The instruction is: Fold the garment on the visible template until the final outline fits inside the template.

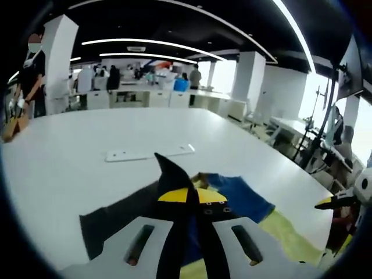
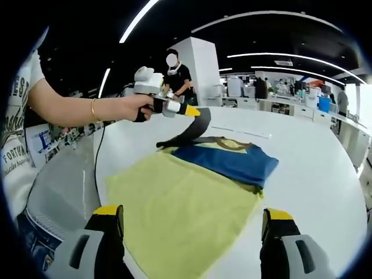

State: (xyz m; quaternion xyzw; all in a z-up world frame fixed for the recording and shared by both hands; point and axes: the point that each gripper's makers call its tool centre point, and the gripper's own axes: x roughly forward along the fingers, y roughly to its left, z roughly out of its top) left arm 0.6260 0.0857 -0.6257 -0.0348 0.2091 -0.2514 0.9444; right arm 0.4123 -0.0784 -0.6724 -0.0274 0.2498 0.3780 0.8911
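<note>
Two hand-held grippers are at work. Just ahead of the right hand-held gripper (image 2: 192, 232), jaws wide and empty, the yellow template (image 2: 180, 215) lies on the desk (image 2: 325, 168). Beyond it the garment (image 2: 229, 158) is part-folded. The left hand-held gripper (image 1: 189, 200) pinches its dark sleeve (image 1: 170, 168), lifted. Next, I'd judge, lay that sleeve inward. Farther off lies a white strip (image 1: 148, 153); a person (image 2: 177, 78) stands past it.

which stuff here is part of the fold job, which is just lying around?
Job:
- garment, blue with a dark sleeve
- yellow-green template under it
- left claw, shut on the sleeve and lifting it
- right claw, open over the template

Lying about:
- flat white strip further along the table
</note>
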